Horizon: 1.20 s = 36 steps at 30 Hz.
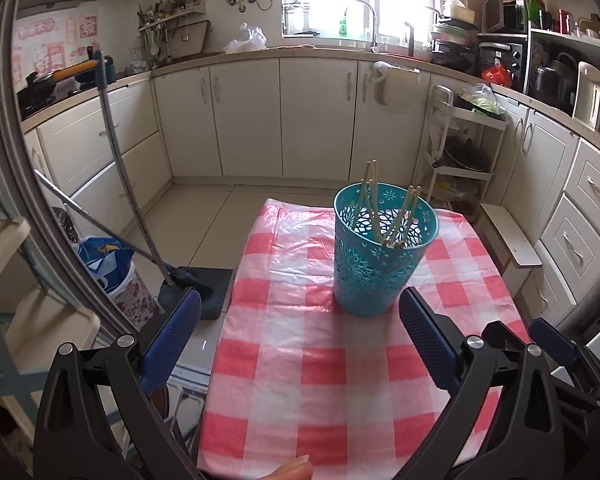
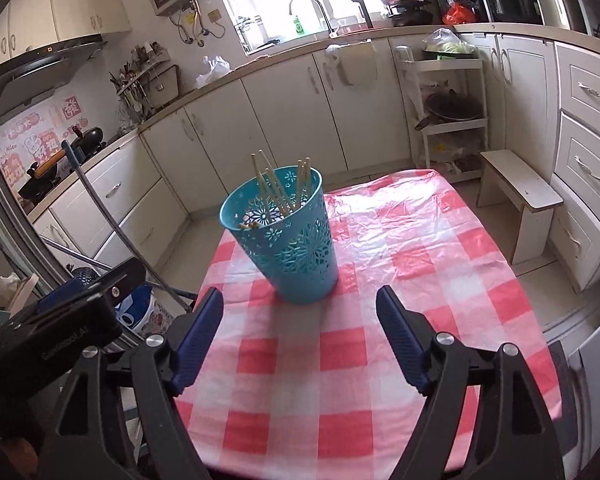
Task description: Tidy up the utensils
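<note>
One cup, four chopsticks

One teal perforated plastic cup [image 1: 382,250] holds four pale wooden chopsticks [image 1: 371,196] on one red-checked desk [image 1: 300,380].

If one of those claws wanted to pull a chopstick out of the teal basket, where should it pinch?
Probably the tip of the tallest chopsticks, coming from above. They lean against the teal basket wall and only their ends clear the rim; the perforated sides block any lower pinch. The right gripper is open already.

Perforated turquoise plastic basket [image 1: 382,252], faintly glossy. Pale wooden chopsticks [image 1: 371,196], perhaps bamboo, matt. Checked tablecloth [image 2: 400,300] under shiny, crinkled clear film. Ribbed matt blue finger pads [image 2: 198,338].
</note>
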Tool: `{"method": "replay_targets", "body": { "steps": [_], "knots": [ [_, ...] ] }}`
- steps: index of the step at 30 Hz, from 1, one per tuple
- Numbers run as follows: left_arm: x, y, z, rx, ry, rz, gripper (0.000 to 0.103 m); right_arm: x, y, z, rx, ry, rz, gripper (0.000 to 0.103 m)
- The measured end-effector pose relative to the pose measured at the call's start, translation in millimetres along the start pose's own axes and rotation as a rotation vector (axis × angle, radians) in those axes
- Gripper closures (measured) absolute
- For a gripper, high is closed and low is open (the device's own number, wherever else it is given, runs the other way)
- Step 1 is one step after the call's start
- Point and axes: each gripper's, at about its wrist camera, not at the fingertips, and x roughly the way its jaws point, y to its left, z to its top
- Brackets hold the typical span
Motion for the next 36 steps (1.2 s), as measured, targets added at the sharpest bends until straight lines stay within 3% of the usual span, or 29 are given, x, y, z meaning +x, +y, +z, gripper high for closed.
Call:
{"method": "replay_targets", "body": {
  "steps": [15, 20, 36],
  "knots": [
    [-149.8, 35.5, -33.3, -0.006, -0.032, -0.049, 0.008, -123.2, 32.2, -32.2, -0.076, -0.041, -0.007, 0.008],
    [-198.6, 46.8, -51.6, -0.039, -0.067, -0.149, 0.008, -154.2, 40.7, -48.5, -0.09, -0.023, 0.001, 0.008],
    [-302.4, 44.0, -94.6, 0.038, -0.133, -0.011, 0.008, -240.6, 47.3, -81.0, -0.063, -0.017, -0.014, 0.008]
  ]
}}
